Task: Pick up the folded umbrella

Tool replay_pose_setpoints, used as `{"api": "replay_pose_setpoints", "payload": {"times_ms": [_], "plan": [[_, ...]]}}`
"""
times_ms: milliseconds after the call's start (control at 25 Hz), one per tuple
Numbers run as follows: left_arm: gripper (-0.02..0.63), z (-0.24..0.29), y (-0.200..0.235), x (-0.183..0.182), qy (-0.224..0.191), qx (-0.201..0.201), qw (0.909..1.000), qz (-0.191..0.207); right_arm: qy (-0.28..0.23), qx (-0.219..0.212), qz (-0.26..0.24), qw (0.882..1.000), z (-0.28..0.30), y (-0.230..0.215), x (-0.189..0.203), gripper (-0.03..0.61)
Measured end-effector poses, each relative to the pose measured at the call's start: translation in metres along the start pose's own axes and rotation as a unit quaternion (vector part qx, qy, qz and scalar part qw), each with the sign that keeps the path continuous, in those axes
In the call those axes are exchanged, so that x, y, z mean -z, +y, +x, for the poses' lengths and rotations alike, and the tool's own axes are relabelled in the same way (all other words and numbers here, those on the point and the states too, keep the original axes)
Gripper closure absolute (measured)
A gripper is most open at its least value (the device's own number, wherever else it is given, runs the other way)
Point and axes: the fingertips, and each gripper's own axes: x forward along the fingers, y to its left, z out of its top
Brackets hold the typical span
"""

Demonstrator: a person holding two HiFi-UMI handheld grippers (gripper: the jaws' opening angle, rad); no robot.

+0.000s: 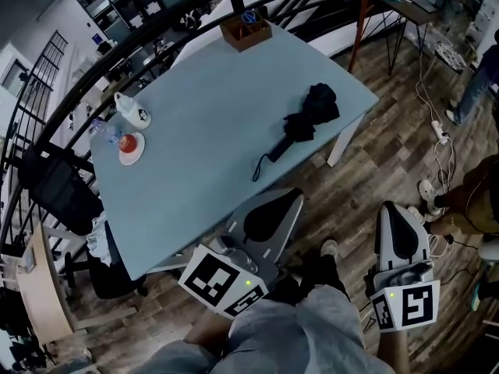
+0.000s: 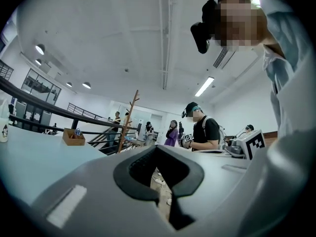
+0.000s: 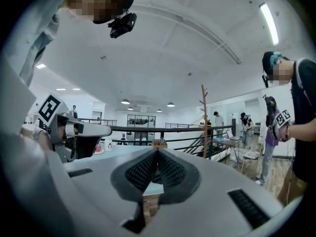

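Observation:
The folded black umbrella point(image 1: 309, 115) lies on the light blue table point(image 1: 203, 131) near its right edge, with its handle and strap point(image 1: 263, 164) pointing toward me. My left gripper point(image 1: 292, 195) hangs at the table's near edge, just short of the handle, with its jaws shut and empty point(image 2: 157, 147). Off the table's right corner, my right gripper point(image 1: 390, 207) hovers over the wooden floor, also shut with nothing in it point(image 3: 158, 150). Neither gripper view shows the umbrella.
A wooden box point(image 1: 245, 31) stands at the table's far end; a white bottle point(image 1: 132, 109) and a red-and-white saucer point(image 1: 131, 148) sit at its left. A black chair point(image 1: 58, 189) and railing flank the left. Cables point(image 1: 440, 135) and a person point(image 1: 468, 201) are on the right.

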Motion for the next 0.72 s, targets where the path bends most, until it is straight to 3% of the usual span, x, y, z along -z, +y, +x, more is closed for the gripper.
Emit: {"api": "replay_pose_setpoints", "payload": {"times_ms": [720], "plan": [[0.609, 0.093, 0.0, 0.004, -0.006, -0.113, 0.9936, -0.001, 0.002, -0.128, 0.003, 0.992, 0.07, -0.091, 0.011, 0.581]]}}
